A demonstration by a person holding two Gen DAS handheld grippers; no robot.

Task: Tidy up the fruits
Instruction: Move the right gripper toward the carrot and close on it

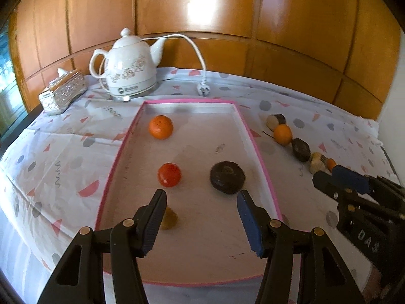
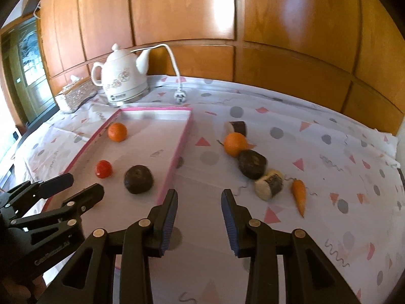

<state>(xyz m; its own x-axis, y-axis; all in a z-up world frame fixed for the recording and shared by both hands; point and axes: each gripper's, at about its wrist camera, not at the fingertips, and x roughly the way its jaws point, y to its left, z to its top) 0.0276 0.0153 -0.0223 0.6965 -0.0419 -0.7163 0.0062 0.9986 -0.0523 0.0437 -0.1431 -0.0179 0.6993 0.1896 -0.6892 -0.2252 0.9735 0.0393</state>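
Note:
A pink-rimmed tray (image 1: 255,149) holds an orange (image 1: 160,126), a red tomato (image 1: 169,174), a dark round fruit (image 1: 227,177) and a brownish piece (image 1: 170,219) half hidden behind my left finger. My left gripper (image 1: 201,195) hovers open and empty over the tray's near half. On the cloth to the right of the tray lie a cut piece (image 2: 236,128), an orange (image 2: 235,144), a dark fruit (image 2: 251,164), another cut piece (image 2: 269,183) and a small carrot (image 2: 298,193). My right gripper (image 2: 200,193) stands open and empty just outside the tray's rim (image 2: 177,157).
A white ceramic kettle (image 1: 131,68) with its cord and plug (image 1: 203,90) stands behind the tray, with a glittery tissue box (image 1: 63,92) to its left. A wooden panelled wall closes the back. The patterned tablecloth (image 2: 329,152) stretches out to the right.

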